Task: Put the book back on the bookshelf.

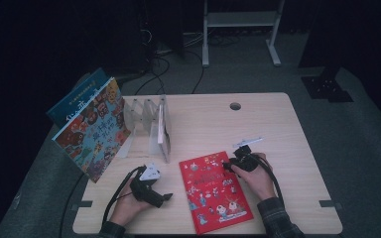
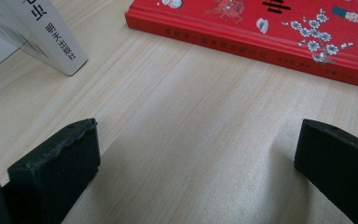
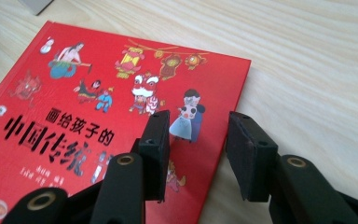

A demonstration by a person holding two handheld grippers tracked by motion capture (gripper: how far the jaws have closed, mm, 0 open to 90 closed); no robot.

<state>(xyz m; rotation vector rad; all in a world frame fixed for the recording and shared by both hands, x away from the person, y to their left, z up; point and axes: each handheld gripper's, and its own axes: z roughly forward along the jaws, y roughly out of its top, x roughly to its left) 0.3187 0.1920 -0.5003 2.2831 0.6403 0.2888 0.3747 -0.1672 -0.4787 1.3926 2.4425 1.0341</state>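
Right gripper view is showing your right gripper (image 3: 198, 156) hovering with its jaws partly apart, straddling the right edge of the red book (image 3: 98, 116) without pressing on it. Your left gripper (image 2: 193, 163) is holding its jaws wide apart over bare table (image 2: 191, 116), just beside the book's spine. You are keeping the book flat near the table's front edge, right of the rack (image 1: 151, 126).
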